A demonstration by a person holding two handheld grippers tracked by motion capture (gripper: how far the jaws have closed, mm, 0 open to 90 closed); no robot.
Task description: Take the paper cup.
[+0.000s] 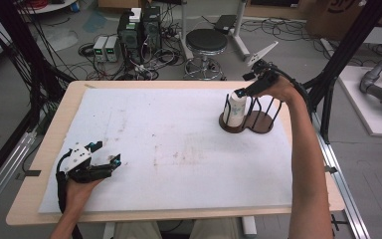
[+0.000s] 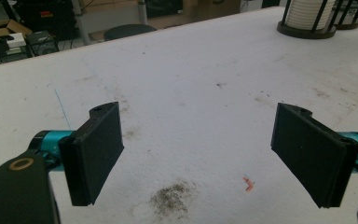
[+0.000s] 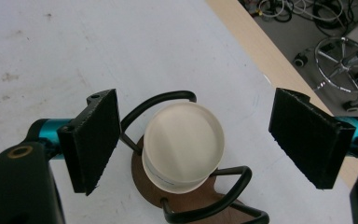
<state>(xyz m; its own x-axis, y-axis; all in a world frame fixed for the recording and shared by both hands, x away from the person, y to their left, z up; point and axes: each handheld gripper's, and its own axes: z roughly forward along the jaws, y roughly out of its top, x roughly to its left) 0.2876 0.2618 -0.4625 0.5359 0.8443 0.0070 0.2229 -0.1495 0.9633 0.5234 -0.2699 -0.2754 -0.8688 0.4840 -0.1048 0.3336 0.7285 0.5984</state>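
On the counter's far right: a white cup stack [image 1: 237,110] stands upright in one ring of a dark wire holder [image 1: 258,122].
Right claw [image 1: 242,92]: above the cup stack (seen from straight overhead in its own view), jaws spread wide to either side of the stack's top, not touching it.
Left claw [image 1: 107,158]: near the front left of the counter [image 1: 179,149], low over the white sheet, jaws wide apart, holding nothing.
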